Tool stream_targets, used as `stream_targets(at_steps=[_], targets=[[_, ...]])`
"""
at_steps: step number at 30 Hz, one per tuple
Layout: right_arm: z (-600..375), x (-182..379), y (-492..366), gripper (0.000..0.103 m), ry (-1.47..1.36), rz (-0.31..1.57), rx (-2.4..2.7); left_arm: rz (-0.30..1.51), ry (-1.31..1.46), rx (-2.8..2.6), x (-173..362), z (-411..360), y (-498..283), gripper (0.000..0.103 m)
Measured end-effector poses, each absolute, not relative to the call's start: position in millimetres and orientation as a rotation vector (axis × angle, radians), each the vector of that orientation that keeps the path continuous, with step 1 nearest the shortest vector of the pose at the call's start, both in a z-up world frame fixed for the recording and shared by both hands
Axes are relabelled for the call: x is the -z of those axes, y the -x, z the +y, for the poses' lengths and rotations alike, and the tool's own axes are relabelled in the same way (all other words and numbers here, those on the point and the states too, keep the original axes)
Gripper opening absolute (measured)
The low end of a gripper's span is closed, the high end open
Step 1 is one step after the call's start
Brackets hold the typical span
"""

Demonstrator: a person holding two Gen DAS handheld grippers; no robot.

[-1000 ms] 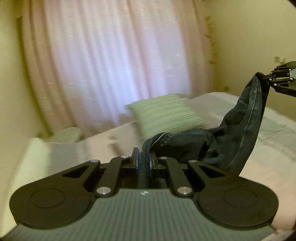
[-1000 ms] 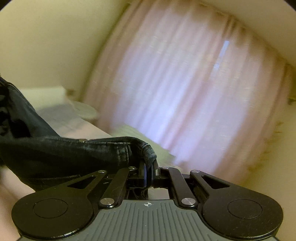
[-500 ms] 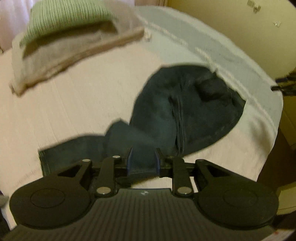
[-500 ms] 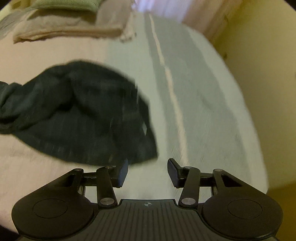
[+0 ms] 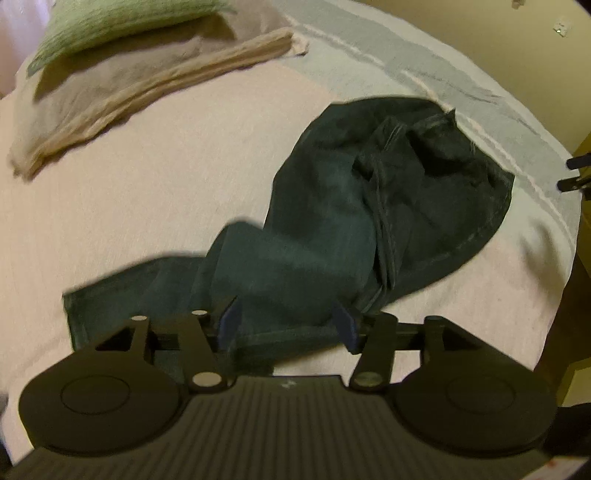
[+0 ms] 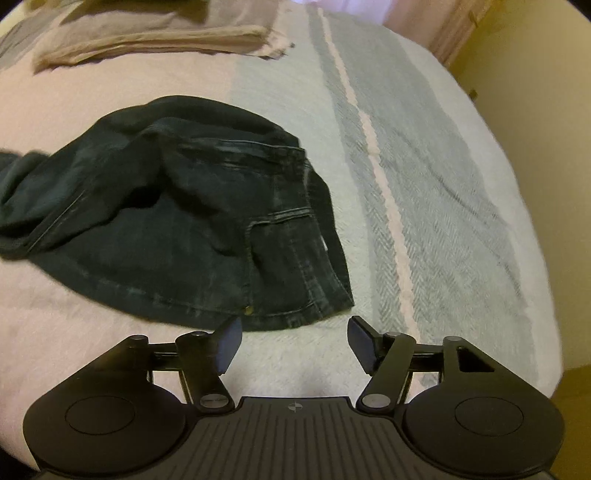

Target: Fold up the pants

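Observation:
Dark denim pants lie crumpled on the bed, waistband end toward the right and a leg end at the lower left. My left gripper hovers open over the leg part, its fingers apart above the cloth. In the right wrist view the pants show a back pocket and the waistband. My right gripper is open just short of the waistband's near edge, holding nothing. The right gripper's fingertips peek in at the far right of the left wrist view.
The bed has a pink cover with a grey-green striped band on the right. A folded beige blanket and a green pillow lie at the head. The bed's edge drops off at right, near a yellow wall.
One second ago both grippers held the pants up in the air, shut on the fabric. Both have since let go; the pants now lie on the bed and both grippers' jaws have widened.

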State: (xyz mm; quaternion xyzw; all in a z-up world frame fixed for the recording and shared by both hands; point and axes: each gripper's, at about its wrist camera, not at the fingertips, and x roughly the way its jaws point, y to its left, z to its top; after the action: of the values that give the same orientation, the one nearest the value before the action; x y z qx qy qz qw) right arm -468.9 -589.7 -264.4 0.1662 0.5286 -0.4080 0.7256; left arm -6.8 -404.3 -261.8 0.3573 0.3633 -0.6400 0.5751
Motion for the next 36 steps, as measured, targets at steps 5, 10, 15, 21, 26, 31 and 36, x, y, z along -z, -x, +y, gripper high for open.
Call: stream_targets(at_steps=[5, 10, 15, 21, 26, 31, 36], targets=[[-636, 292, 505, 0.066, -0.568, 1.054, 0.950, 0.821, -0.810, 1.546, 255, -474, 24, 0.059], [-675, 343, 537, 0.070, -0.786, 0.948, 0.990, 0.789, -0.808, 1.590, 258, -571, 59, 0.062], [-693, 368, 562, 0.070, -0.923, 0.792, 1.014, 0.802, -0.850, 1.671, 288, -685, 101, 0.065], [-689, 382, 567, 0.070, -1.009, 0.664, 0.979, 0.923, -0.983, 1.789, 336, -799, 143, 0.068], [-677, 388, 566, 0.067, -1.062, 0.585, 1.016, 0.972, -1.176, 1.878, 382, -856, 176, 0.068], [-685, 390, 585, 0.005, -1.174, 0.558, 1.062, 1.060, -1.164, 2.108, 386, -873, 205, 0.068], [-682, 349, 607, 0.002, -1.087, 0.599, 1.048, 1.120, -1.330, 2.150, 403, -875, 235, 0.068]])
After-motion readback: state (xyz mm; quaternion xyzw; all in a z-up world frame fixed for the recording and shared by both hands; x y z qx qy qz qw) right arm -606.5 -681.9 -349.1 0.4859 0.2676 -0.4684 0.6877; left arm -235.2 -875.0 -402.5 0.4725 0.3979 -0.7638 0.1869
